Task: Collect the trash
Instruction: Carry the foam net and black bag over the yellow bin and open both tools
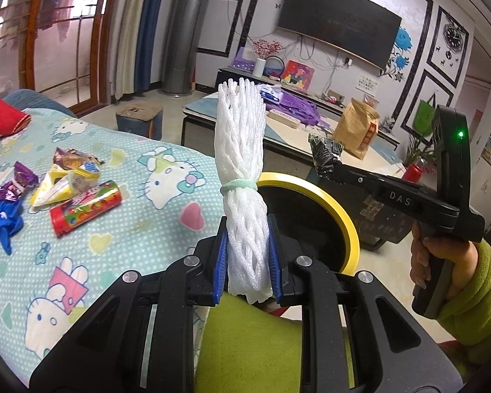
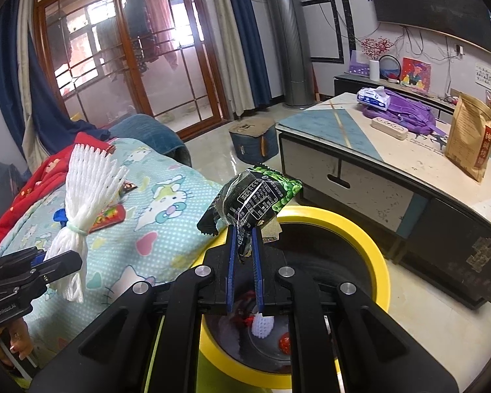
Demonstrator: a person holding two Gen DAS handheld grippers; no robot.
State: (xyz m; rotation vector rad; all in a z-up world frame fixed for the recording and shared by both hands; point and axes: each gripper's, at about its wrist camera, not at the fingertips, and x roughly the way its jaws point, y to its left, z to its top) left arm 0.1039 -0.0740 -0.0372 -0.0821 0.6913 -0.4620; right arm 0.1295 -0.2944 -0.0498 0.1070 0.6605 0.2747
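My left gripper [image 1: 247, 255] is shut on a white foam fruit net [image 1: 240, 150] tied with a pale green band; the net stands upright between the blue pads. That same foam net [image 2: 81, 196] shows at the left of the right wrist view. My right gripper [image 2: 244, 249] is shut on a crumpled black and green snack wrapper [image 2: 255, 196], also the wrapper [image 1: 325, 152] at the tip of the right gripper [image 1: 335, 163]. Below both sits a black bin with a yellow rim [image 2: 373, 249], rim [image 1: 347, 216], with bits of trash at its bottom.
More litter lies on the cartoon-cat bedspread [image 1: 121, 229]: a red candy tube [image 1: 85, 208], yellow wrappers [image 1: 65, 183], purple wrappers [image 1: 16, 183] and a blue scrap [image 1: 3, 221]. A low table [image 2: 392, 177] with a brown paper bag [image 2: 471, 134] stands right of the bin.
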